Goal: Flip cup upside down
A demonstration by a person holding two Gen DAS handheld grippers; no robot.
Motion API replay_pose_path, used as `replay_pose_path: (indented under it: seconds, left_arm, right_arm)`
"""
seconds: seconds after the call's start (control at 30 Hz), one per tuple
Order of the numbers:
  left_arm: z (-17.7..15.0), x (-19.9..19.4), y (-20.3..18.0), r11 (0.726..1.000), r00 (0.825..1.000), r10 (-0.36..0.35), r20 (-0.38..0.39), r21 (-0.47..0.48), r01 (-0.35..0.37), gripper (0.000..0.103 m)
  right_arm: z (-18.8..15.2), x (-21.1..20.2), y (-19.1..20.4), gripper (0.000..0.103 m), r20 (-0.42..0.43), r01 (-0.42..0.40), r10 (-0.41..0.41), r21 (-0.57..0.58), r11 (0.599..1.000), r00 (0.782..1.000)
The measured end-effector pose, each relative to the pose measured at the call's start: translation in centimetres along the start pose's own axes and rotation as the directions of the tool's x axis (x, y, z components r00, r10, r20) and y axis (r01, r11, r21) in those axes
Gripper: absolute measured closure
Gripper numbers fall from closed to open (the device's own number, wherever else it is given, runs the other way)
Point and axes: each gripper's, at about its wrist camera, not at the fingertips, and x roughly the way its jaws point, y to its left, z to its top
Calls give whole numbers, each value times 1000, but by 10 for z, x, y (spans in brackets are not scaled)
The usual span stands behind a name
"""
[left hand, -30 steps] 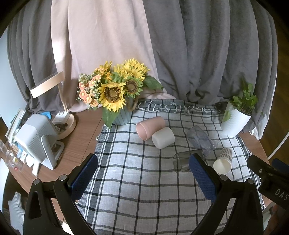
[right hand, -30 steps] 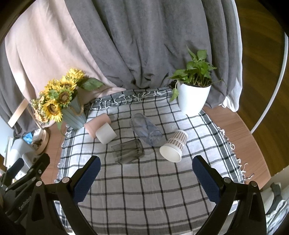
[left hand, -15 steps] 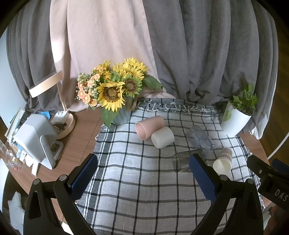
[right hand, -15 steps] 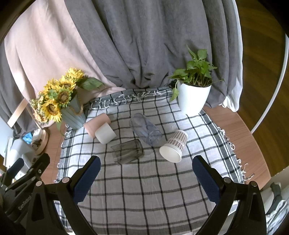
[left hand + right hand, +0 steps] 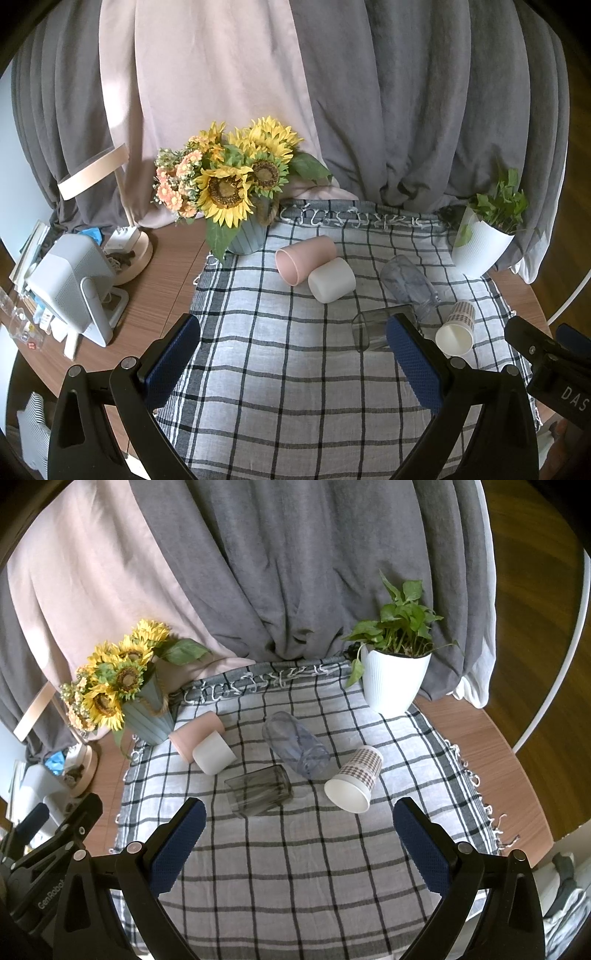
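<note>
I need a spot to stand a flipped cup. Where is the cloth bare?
Bare: the near checked cloth between both open tools and the smoky glass. Crowded: the middle, where pink cup, white cup, clear jar and paper cup lie.

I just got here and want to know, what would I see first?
The bright sunflower bouquet at the cloth's back left corner. Next, five cups tipped on their sides on the checked cloth: pink, white, two clear ones, and a paper cup. A green plant stands back right.

Five cups are seen lying tipped on the checked cloth (image 5: pixel 295 369); the left gripper (image 5: pixel 291 354) is held spread above its near edge.
</note>
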Motion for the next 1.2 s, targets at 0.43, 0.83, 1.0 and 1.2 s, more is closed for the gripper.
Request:
replay_pose_path:
  seconds: [0.43,0.83,1.0,1.2]
  left_arm:
    - [-8,19,-8,999,999,15,-42,-32,-16,0]
    - [11,73,-25,988,985,72,-157,-125,-93,0]
    - [16,106,-29,974,968,115,-224,-167,-154,0]
    - [17,149,-39,964,939,116,-323,-190,-185,0]
  right_arm:
    - [3,13,-2,1,-17,-10,10,-11,1000,1000]
    - [46,74,-1,1,-143,-112,93,-132,985,985]
    - [69,121,7,1,-264,-163,106,-207,965,959]
    - [91,175,19,1,-350,-181,72,-291,939,934]
